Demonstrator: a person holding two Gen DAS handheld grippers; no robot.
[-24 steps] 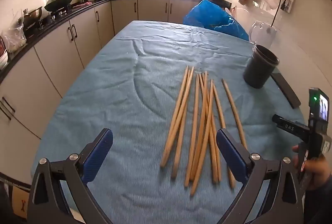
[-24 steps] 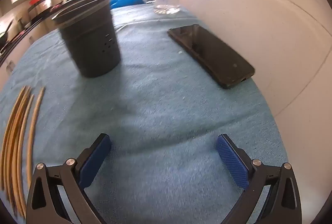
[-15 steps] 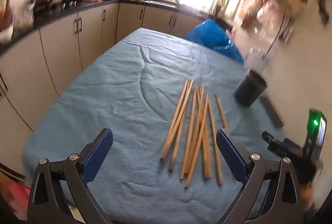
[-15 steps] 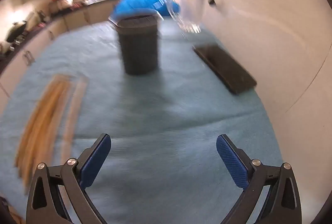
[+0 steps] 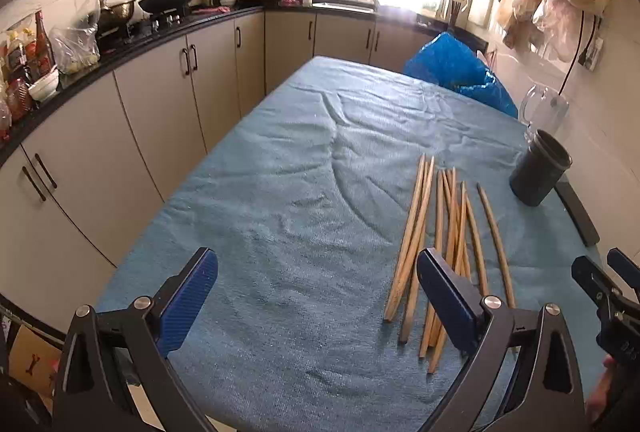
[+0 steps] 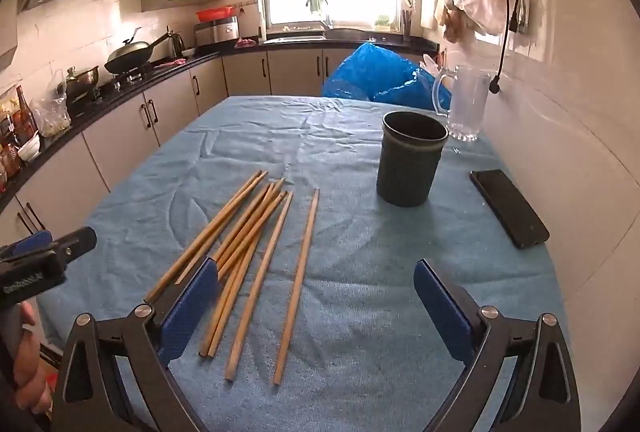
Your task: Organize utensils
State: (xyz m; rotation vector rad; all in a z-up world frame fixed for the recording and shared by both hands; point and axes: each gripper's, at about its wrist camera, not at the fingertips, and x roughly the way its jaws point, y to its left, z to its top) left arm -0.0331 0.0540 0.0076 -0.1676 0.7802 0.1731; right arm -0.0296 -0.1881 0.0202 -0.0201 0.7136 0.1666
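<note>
Blue ribbed pads frame both my views: my left hand-held gripper [image 5: 316,296] and my right hand-held gripper [image 6: 316,296] each stand spread wide, with nothing between the pads, tilted down over the bench [image 6: 360,272] and its blue cloth. Just beyond them the wooden chopsticks [image 6: 248,236] lie loose on the cloth in a rough fan, one stick a little apart on the right. Farther off on the right stands the dark cup [image 6: 412,160], upright and, as far as I can see in, empty. I judge this the opening step, with nothing gathered yet. The next move calls for lowering one pair of pads around a stick or a few and closing on thin, round wood that may roll, then carrying it to the cup. My right view shows the whole phone [image 6: 508,208] near the wall and the glass mug [image 6: 464,108] behind the cup; my left view shows the phone only as a dark edge, but takes in more of the bench's left side.
</note>
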